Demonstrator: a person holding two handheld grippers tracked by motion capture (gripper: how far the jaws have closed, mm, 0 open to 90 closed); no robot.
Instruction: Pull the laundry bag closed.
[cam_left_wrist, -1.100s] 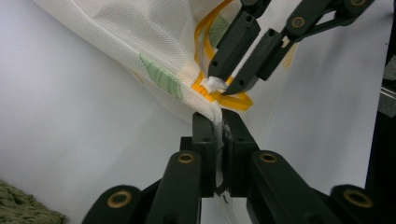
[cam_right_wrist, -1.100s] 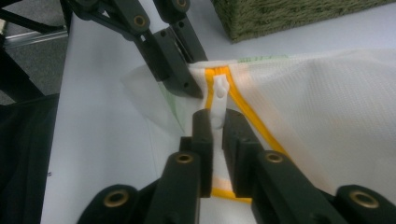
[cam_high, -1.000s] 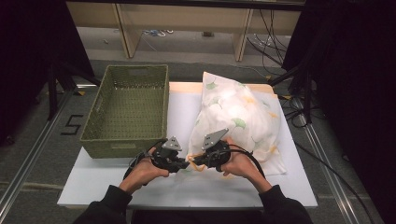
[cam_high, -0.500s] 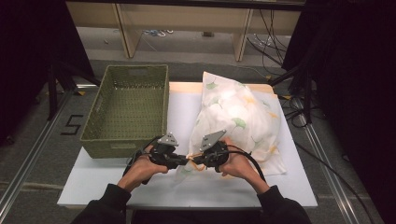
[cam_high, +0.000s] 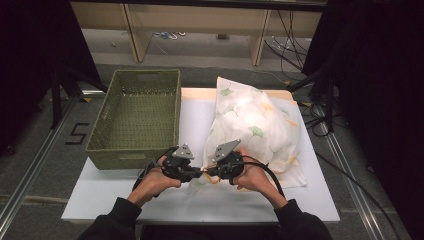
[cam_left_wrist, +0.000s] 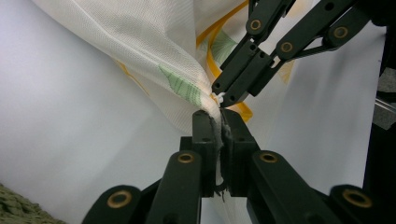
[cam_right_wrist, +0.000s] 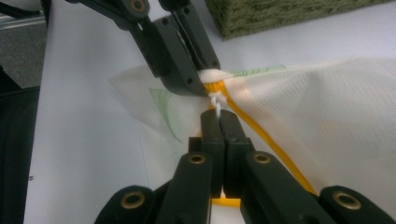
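right gripper (cam_right_wrist: 218, 113) jaws pressed together on the white zipper pull (cam_right_wrist: 215, 101); left gripper (cam_left_wrist: 218, 114) pinching the mesh laundry bag (cam_high: 252, 131) corner, lower centre of the high view. risk: pull slips (tiny tab), or mesh tears. basket (cam_high: 135, 117) upper left.

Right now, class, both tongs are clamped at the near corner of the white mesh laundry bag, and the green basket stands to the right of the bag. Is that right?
Not quite. The green basket stands to the left of the laundry bag, as the high view shows. The rest holds: the left tongs and right tongs are both clamped at the bag's near corner.
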